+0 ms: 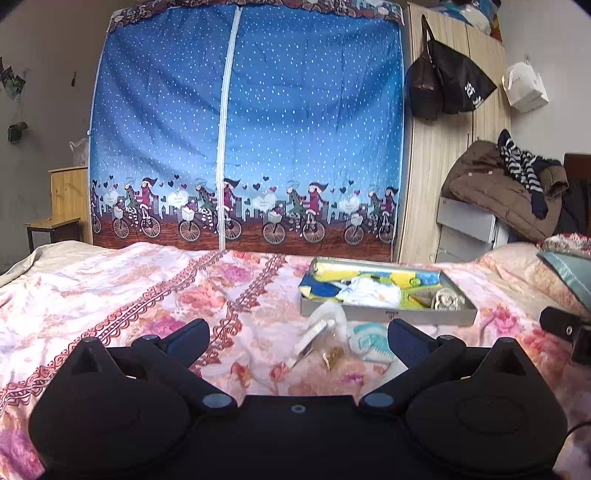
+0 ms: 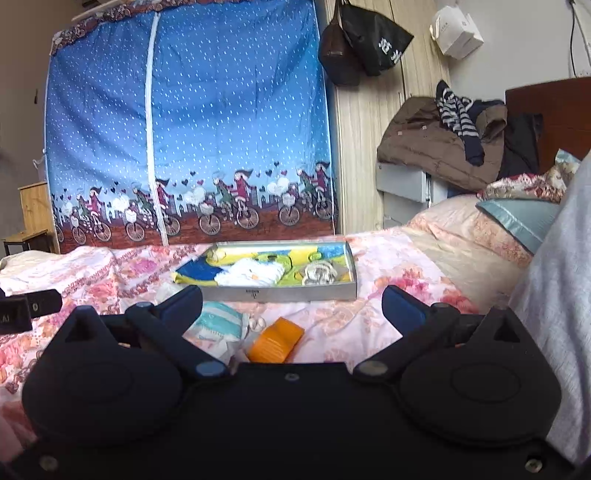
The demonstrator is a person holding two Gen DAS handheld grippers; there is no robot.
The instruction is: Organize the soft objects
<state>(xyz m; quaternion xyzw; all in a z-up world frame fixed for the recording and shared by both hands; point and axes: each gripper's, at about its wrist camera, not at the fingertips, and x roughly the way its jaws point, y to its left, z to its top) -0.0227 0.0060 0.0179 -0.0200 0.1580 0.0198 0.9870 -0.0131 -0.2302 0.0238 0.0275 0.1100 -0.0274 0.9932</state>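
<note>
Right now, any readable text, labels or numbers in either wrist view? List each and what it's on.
"AI": white letters on the black left gripper, at the right wrist view's left edge; partly cut off.
Black hanging bag: white characters, too blurred to read.
White paper bag: small print, unreadable.
Grey shallow box: tiny front mark, unreadable.

This is a lived-in bedroom in a home. A bed with a floral quilt [image 1: 147, 288] fills the near ground, with pillows [image 2: 517, 221] at the right. At the far side stand a blue zip-up fabric wardrobe [image 1: 243, 129] and a wooden wardrobe [image 1: 443, 147] hung with bags [image 1: 447, 81], and coats [image 1: 498, 184] are heaped to the right.
</note>
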